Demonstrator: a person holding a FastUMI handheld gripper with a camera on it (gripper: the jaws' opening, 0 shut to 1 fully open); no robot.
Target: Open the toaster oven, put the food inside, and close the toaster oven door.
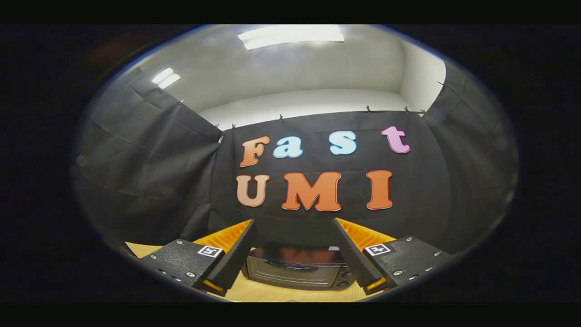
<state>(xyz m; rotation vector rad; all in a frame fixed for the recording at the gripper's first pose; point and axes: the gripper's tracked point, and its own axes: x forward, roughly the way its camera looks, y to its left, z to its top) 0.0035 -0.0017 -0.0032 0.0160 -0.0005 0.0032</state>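
One view logged, the gripper view. The gripper (294,222) is held above the table (277,294) with its two fingers spread wide apart, nothing between them and nothing touching either one. The left finger (233,254) leans in from 7 o'clock, the right finger (352,252) from 5 o'clock; both tips point toward 12 o'clock, at the booth's black cloth wall (317,227).

Toaster oven (297,269): sits on the light wood table at 6 o'clock, framed in the gap between the two fingers and beyond them, well apart from both. It is dark, with a glass-fronted door (288,274) that stands shut and a handle (290,265) running across the upper part of the door. Two small knobs (344,279) show at its 3 o'clock side, just beside the right finger's lower edge. The oven's top is glossy and reflective.

Food: cannot tell where it lies from this view.

Above the cloth wall, at 12 o'clock, a pale ceiling with a bright light panel (290,35); a second, smaller panel (165,78) at 10 o'clock.
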